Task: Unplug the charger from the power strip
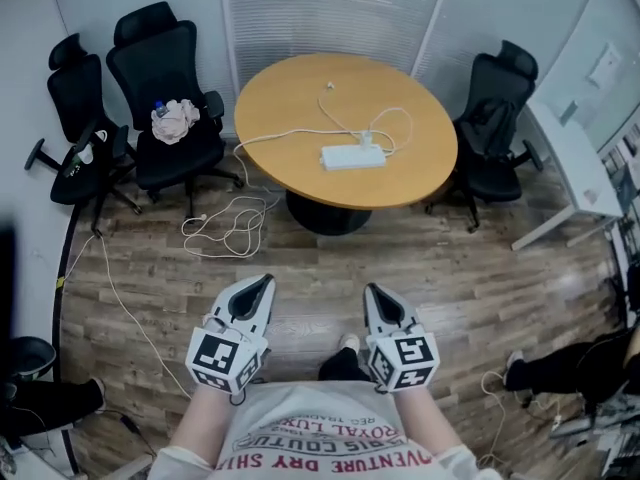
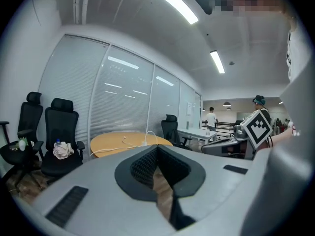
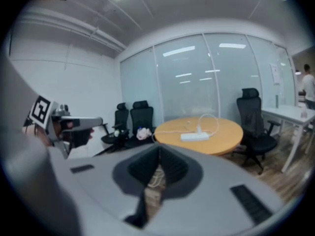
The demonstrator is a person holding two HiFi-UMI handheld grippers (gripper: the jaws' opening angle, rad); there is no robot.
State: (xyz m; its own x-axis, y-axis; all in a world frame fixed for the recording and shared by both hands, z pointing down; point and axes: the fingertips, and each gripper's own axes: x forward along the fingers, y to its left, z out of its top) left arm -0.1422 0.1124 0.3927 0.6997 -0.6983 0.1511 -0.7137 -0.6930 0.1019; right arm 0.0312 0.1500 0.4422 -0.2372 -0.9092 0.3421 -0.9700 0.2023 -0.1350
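L gripper (image 1: 262, 284): jaws together, nothing between them. R gripper (image 1: 376, 294): jaws together, likewise empty. Both are held low over wood floor (image 1: 310, 258), side by side, tips aimed toward round table (image 1: 290, 98). Strip (image 1: 352, 157) lies flat on the table top, ahead of both grippers and well apart from them. It sits between their two lines, closer to the R gripper's line. Charger (image 1: 366, 140) is plugged into the strip near its far edge, toward the end on the R gripper's side, standing upright. Its white cable (image 1: 405, 128) loops beyond the strip, further from the grippers. The strip's own lead (image 1: 275, 136) runs off the table edge on the L gripper's side to a loose coil (image 1: 230, 230) on the floor, ahead-left of the L gripper. In R gripper view, strip and charger show above and slightly right of the jaw tips. In L gripper view the table shows above-left of the tips. Chairs (image 1: 170, 78) stand ahead-left of the L gripper, another chair (image 1: 495, 118) ahead-right of the R gripper.
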